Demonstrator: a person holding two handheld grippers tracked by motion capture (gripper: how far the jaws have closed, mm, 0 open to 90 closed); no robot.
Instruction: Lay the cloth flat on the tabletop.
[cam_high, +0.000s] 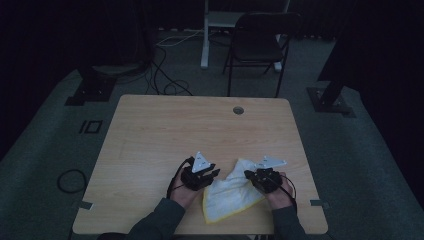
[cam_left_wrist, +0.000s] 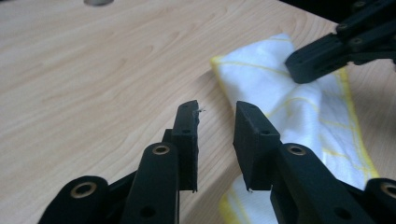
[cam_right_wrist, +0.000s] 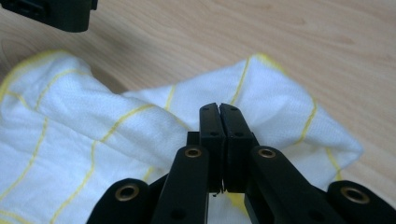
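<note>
Table (cam_high: 150, 130), one cloth (cam_high: 227, 195), two grippers

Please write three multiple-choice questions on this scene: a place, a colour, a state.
1. Where does the cloth lie? A on a shelf; B on the table, near the person; C in a drawer.
2. What colour are its stripes? A blue; B red; C yellow.
3. How do the jaws of the left tool stand? A apart; B shut on the cloth; C shut on a pen.
Answers: B, it rests on the wood; C, yellow lines cross the white weave; A, bare table shows between them.
</note>
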